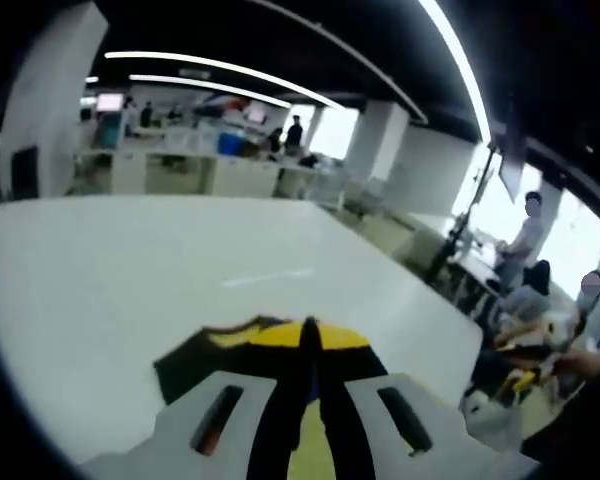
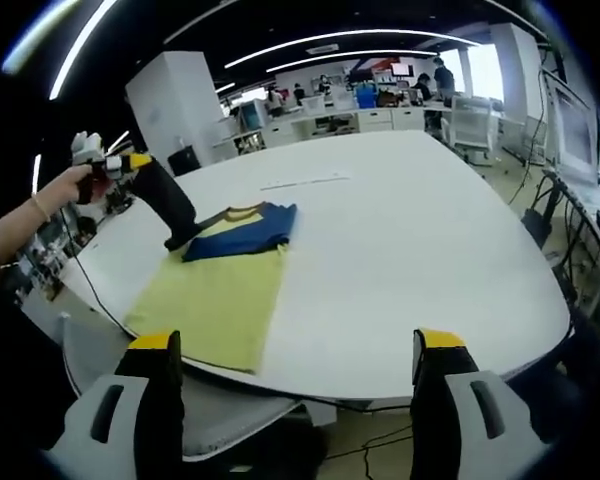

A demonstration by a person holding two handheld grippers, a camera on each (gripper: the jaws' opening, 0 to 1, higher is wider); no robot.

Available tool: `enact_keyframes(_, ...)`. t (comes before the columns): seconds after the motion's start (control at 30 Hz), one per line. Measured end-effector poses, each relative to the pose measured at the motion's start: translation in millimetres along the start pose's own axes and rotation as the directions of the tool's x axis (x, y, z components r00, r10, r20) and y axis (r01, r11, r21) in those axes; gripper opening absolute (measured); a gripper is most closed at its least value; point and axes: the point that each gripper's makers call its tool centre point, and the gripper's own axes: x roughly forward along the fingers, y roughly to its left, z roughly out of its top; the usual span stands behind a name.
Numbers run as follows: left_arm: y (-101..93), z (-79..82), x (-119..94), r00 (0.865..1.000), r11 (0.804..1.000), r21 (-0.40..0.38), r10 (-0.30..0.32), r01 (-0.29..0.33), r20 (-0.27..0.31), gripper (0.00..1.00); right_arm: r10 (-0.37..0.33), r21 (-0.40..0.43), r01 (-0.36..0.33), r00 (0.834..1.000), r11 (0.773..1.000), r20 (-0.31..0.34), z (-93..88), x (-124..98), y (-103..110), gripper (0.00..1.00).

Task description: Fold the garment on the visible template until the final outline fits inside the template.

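Note:
A yellow garment (image 2: pixel 220 300) with a navy top and yellow collar lies flat on the white table (image 2: pixel 410 240), near its left edge. In the right gripper view a hand (image 2: pixel 72 186) holds my left gripper (image 2: pixel 180 238) with its tip down on the garment's navy left corner. In the left gripper view the left gripper (image 1: pixel 310 335) has its jaws pressed together, and the garment's (image 1: pixel 245 345) yellow and navy cloth is bunched at the tips. My right gripper (image 2: pixel 295 342) hovers off the table's near edge, jaws wide apart with nothing between them.
A thin strip of tape (image 2: pixel 302 182) lies on the table beyond the garment. An office chair (image 2: pixel 472 118) and desks stand at the far end, a monitor (image 2: pixel 570 125) at the right. People (image 1: pixel 525 240) sit beside the table. A grey chair seat (image 2: pixel 220 410) is below the near edge.

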Motion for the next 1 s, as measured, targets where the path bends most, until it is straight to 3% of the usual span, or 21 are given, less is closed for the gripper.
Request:
enact_keyframes(0.33,-4.6,-25.3,25.0,0.998,1.0,0.013,0.0,0.001,-0.068,0.0,-0.017,0.022,0.017,1.0,1.0,0.006,-3.9,-4.4,-5.6,0.95)
enact_keyframes(1.0,-11.2,-55.1,64.5,0.989,1.0,0.019,0.0,0.003,-0.148,0.0,-0.034,0.045,0.034,0.999,0.998,0.005,-9.5,-9.1,-13.9,0.95)
